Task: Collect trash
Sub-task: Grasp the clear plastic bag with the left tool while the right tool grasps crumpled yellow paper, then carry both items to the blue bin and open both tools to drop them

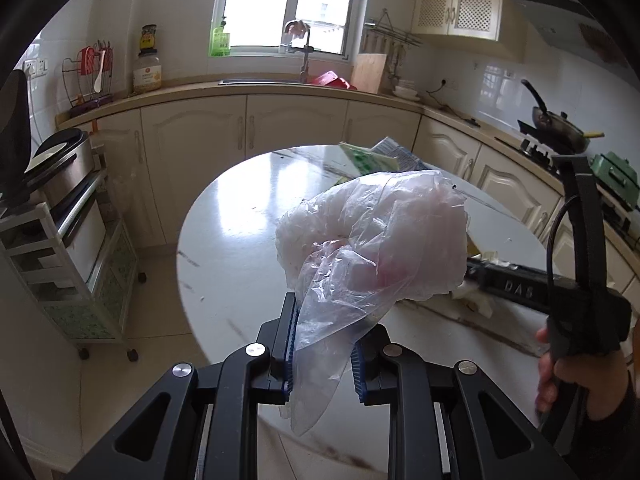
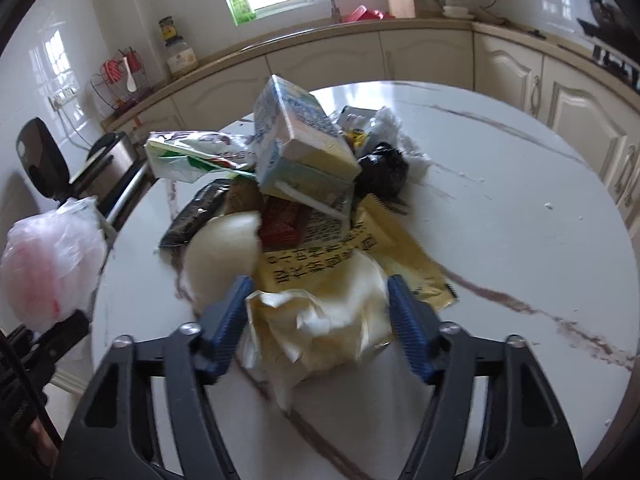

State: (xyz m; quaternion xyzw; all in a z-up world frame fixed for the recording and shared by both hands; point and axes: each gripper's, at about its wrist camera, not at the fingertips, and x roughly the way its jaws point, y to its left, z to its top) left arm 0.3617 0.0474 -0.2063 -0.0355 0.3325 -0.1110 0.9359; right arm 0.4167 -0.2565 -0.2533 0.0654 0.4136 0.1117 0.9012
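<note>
Nearest the lens, the left gripper [image 1: 324, 354] pinched a thin clear plastic bag [image 1: 372, 240], lifted clear of the table. The right gripper [image 2: 318, 324] straddled a crumpled cream paper wrapper [image 2: 320, 320], apparently to grab it; trash pile [image 2: 300, 168] at twelve o'clock on the round white marble table [image 2: 500, 208].

Round white worktop [image 2: 500, 200] with dark marble veining. A heap of trash lies toward its middle: a milk carton [image 2: 300, 136] on top, a yellow printed wrapper [image 2: 360, 256], a crumpled cream paper [image 2: 320, 320] nearest the near edge, a black wad [image 2: 384, 168].
</note>
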